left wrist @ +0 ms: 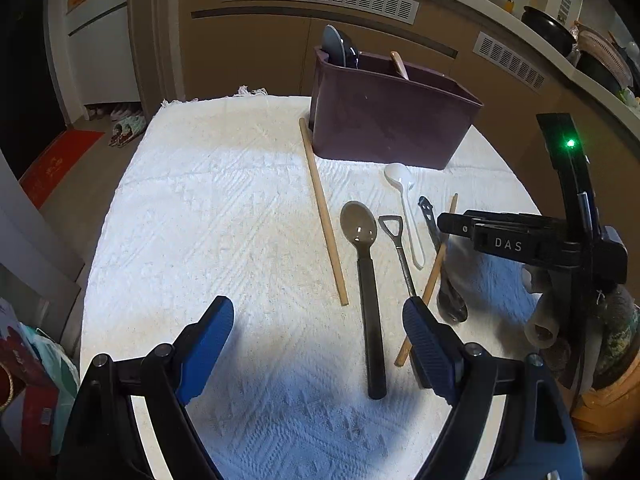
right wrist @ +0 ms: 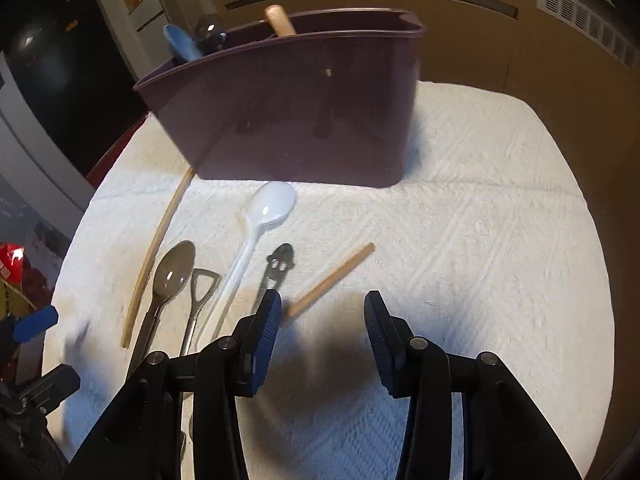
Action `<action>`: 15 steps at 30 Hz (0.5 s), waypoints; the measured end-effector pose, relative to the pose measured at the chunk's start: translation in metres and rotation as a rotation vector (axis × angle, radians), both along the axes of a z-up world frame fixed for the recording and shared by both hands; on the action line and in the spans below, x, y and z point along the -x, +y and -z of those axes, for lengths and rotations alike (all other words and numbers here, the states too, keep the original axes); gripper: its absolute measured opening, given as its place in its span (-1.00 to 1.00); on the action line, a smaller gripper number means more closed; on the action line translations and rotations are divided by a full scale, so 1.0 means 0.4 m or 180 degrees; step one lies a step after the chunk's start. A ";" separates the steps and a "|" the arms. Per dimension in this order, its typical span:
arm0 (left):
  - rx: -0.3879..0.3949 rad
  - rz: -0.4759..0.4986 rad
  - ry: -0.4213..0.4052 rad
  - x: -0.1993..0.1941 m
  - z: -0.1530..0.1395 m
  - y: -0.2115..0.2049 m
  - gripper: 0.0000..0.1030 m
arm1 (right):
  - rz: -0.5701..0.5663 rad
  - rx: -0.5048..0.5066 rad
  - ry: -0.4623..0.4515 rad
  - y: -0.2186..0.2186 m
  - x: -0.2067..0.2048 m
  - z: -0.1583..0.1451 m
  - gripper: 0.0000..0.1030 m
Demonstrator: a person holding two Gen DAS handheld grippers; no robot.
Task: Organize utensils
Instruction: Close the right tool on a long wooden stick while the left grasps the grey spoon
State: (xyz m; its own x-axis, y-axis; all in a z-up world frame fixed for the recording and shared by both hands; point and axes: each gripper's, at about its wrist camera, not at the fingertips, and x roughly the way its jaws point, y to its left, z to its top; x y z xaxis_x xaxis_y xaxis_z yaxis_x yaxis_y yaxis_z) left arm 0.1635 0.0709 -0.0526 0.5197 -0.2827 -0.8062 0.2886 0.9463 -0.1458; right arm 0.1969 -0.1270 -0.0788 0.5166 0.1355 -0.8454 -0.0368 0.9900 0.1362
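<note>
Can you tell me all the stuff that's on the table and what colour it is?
utensil holder: one, dark purple, far end of the cloth, with some utensils standing in it
white cloth: one, covers the table
chopsticks: two, light wood, one left of the spoons, one lying slanted to their right
big spoon: one, see-through grey bowl, dark handle
white spoon: one, plastic, nearest the holder
shovel-handled utensil: one, metal, between the two spoons
smiley-handled spoon: one, metal
left gripper: blue pads, open, empty
right gripper: blue pads, open, empty
</note>
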 end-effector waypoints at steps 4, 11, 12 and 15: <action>-0.0023 -0.0183 0.0004 -0.004 -0.002 0.039 0.63 | -0.0336 0.0083 -0.0049 0.068 0.039 -0.032 -0.29; 0.0037 -0.0445 0.0072 -0.016 0.007 0.099 0.64 | -0.0702 -0.0484 0.0386 0.128 0.123 -0.052 -0.70; 0.0046 -0.0446 0.0075 -0.014 0.008 0.099 0.64 | -0.0665 -0.0486 0.0426 0.133 0.124 -0.050 -0.71; 0.0059 -0.0423 0.0050 -0.003 0.003 0.096 0.64 | -0.0505 -0.0390 0.0571 0.140 0.109 -0.022 -0.71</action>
State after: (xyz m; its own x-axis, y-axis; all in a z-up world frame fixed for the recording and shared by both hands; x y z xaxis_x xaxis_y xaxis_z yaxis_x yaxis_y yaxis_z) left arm 0.1648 0.1091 -0.0539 0.5409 -0.2270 -0.8099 0.1583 0.9732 -0.1670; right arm 0.1535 -0.0708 -0.0699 0.3240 0.3097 -0.8939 -0.1547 0.9495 0.2729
